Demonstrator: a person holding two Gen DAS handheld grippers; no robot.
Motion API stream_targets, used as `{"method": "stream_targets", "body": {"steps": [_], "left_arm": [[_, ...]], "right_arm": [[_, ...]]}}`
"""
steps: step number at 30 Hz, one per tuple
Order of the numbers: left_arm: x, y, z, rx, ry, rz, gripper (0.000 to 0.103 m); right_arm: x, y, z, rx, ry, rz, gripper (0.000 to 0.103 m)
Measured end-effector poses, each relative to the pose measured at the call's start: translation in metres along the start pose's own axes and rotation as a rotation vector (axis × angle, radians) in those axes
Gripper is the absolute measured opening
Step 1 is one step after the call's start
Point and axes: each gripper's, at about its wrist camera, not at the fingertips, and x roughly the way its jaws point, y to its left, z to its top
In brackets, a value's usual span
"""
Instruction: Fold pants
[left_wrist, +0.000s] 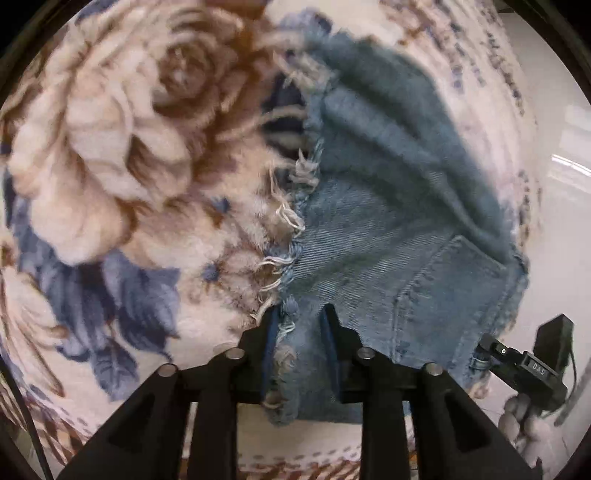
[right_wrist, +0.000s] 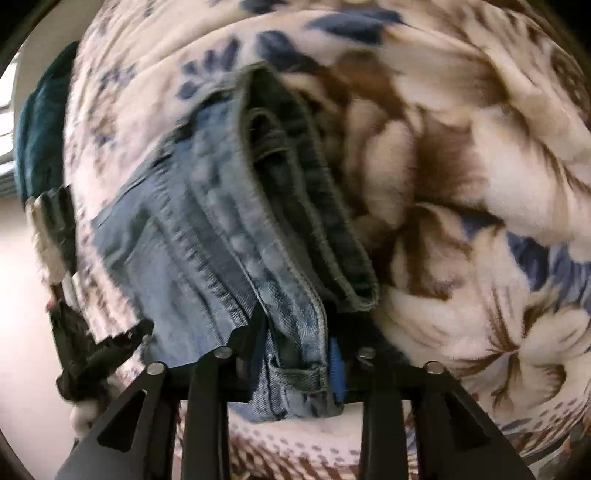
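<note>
My left gripper (left_wrist: 300, 325) is clamped on the frayed hem edge of the denim pants (left_wrist: 388, 229), the cloth pinched between its two fingers with loose white threads trailing off to one side. My right gripper (right_wrist: 297, 345) is closed on the waistband end of the same pants (right_wrist: 229, 236), a belt loop bunched right at the fingers.

From the left wrist view I see the back pocket with its stitched seam just past the fingers, and beyond it the fabric rising in soft folds. The pants lie on a plush floral blanket (left_wrist: 122, 155) with big cream and brown roses and blue leaves. At the lower right edge of that view my other gripper (left_wrist: 532, 354) shows, with my hand on it.

The right wrist view shows what the left does not: the waistband doubled over, its darker inside rolled open along a ridge running away from me. The same floral blanket (right_wrist: 480, 177) spreads to the right. At the far left edge sits a dark teal cloth (right_wrist: 40, 122), and lower down the left gripper (right_wrist: 92, 347) appears, blurred.
</note>
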Motion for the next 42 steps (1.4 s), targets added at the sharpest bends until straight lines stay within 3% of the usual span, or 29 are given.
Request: {"method": "stream_targets", "body": {"steps": [1, 3, 6, 9, 12, 15, 19, 24, 26, 28, 31, 37, 42], "left_arm": [[-0.008, 0.002, 0.0, 0.003, -0.021, -0.03, 0.032], [-0.025, 0.01, 0.0, 0.002, -0.068, -0.068, 0.054], [-0.038, 0.025, -0.01, -0.084, -0.114, -0.111, 0.057], [-0.044, 0.038, -0.045, -0.214, -0.127, -0.197, 0.057], [-0.031, 0.04, -0.079, -0.339, -0.086, -0.298, 0.057], [-0.002, 0.021, -0.088, -0.376, -0.038, -0.319, 0.057], [0.013, 0.018, -0.095, -0.381, -0.02, -0.341, 0.057], [0.013, 0.006, -0.097, -0.353, -0.026, -0.348, 0.057], [0.013, 0.008, -0.103, -0.351, -0.026, -0.372, 0.057], [0.014, 0.002, -0.105, -0.36, -0.029, -0.416, 0.057], [0.014, -0.007, -0.11, -0.39, -0.034, -0.525, 0.057], [0.029, -0.025, -0.098, -0.501, -0.037, -0.73, 0.058], [0.053, -0.016, -0.081, -0.669, -0.069, -0.846, 0.059]], "right_arm": [[-0.004, -0.001, 0.002, 0.0, 0.007, 0.032, 0.059], [-0.012, -0.003, 0.003, 0.001, -0.015, 0.109, 0.078], [-0.024, -0.019, -0.002, 0.082, -0.063, 0.135, 0.079], [-0.029, -0.041, -0.031, 0.246, -0.096, 0.218, 0.079], [-0.021, -0.055, -0.077, 0.399, -0.133, 0.318, 0.079], [0.012, -0.058, -0.105, 0.461, -0.106, 0.441, 0.079], [0.063, -0.045, -0.096, 0.449, -0.13, 0.536, 0.081], [0.074, -0.031, -0.068, 0.49, -0.289, 0.678, 0.08], [0.076, -0.026, -0.059, 0.535, -0.304, 0.685, 0.073], [0.072, -0.022, -0.057, 0.591, -0.29, 0.671, 0.041], [0.06, -0.012, -0.063, 0.69, -0.268, 0.726, 0.028], [0.018, 0.024, -0.05, 0.677, -0.276, 0.764, 0.023], [0.006, 0.036, -0.034, 0.604, -0.267, 0.696, 0.023]]}}
